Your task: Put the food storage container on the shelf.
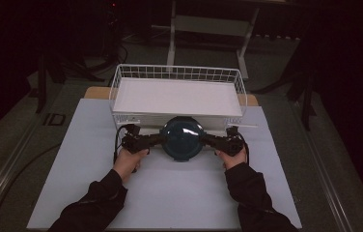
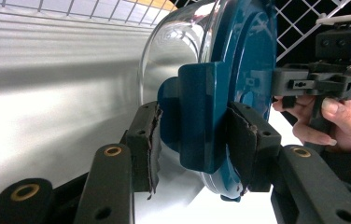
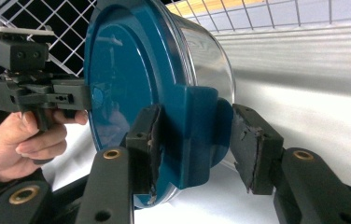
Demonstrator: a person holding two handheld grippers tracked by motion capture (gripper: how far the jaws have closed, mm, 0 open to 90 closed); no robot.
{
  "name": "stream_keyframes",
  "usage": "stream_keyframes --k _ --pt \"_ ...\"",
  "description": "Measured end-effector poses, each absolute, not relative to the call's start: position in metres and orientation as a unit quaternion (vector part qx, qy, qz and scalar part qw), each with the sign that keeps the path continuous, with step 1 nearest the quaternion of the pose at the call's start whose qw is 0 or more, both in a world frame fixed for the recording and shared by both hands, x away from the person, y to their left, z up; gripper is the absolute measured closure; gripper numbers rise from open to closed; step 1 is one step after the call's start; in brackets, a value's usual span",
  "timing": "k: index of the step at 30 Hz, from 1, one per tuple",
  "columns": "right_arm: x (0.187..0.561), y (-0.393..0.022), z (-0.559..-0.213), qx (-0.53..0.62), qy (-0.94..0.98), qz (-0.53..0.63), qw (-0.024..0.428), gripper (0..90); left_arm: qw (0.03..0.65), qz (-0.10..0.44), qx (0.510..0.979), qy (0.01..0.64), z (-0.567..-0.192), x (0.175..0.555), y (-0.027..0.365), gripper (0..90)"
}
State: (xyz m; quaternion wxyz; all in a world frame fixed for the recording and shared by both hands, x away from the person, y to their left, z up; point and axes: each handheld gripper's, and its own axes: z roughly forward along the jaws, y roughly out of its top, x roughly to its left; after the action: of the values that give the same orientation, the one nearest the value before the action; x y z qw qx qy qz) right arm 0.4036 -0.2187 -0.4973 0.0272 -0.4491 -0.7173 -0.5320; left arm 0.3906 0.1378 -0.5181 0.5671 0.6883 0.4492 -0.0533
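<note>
A round glass container with a blue lid hangs tipped on its side just in front of the wire basket, lid toward the person. My left gripper is shut on the lid's left clasp, both pads pressing on it. My right gripper holds the opposite clasp the same way. The glass body points toward the basket. Across the lid, the left gripper and its hand show in the right gripper view.
The white wire basket has a flat white floor and stands at the back of a pale mat. A hand grips each tool. The floor around the table is dark, with a stand's legs behind.
</note>
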Motion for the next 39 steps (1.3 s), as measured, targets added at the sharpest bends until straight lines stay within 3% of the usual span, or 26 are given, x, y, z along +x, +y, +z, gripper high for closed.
stream_keyframes --k 4,10,15,21,28,34,36,39 --pt "0.405 -0.218 -0.502 -0.462 -0.710 -0.529 0.048 52.9 0.567 -0.067 0.683 0.455 -0.521 0.394 0.140 54.6" --pt "0.409 -0.211 -0.499 -0.468 -0.712 -0.523 0.019 51.2 0.580 -0.096 0.655 0.475 -0.531 0.398 0.143 50.9" --pt "0.410 -0.205 -0.499 -0.466 -0.716 -0.520 0.001 51.4 0.577 -0.075 0.657 0.478 -0.529 0.398 0.141 42.0" --pt "0.410 -0.200 -0.498 -0.483 -0.704 -0.520 -0.005 51.5 0.572 -0.027 0.669 0.475 -0.524 0.398 0.139 40.2" --pt "0.404 -0.197 -0.494 -0.478 -0.710 -0.517 -0.031 47.3 0.570 -0.007 0.669 0.476 -0.519 0.395 0.137 40.0" --pt "0.392 -0.196 -0.487 -0.457 -0.722 -0.515 -0.066 45.6 0.582 0.004 0.671 0.459 -0.516 0.388 0.141 25.4" --pt "0.385 -0.194 -0.484 -0.452 -0.724 -0.517 -0.065 46.3 0.594 0.003 0.666 0.451 -0.516 0.385 0.142 12.6" --pt "0.374 -0.191 -0.479 -0.438 -0.730 -0.521 -0.065 46.2 0.593 0.005 0.678 0.434 -0.511 0.378 0.142 9.1"
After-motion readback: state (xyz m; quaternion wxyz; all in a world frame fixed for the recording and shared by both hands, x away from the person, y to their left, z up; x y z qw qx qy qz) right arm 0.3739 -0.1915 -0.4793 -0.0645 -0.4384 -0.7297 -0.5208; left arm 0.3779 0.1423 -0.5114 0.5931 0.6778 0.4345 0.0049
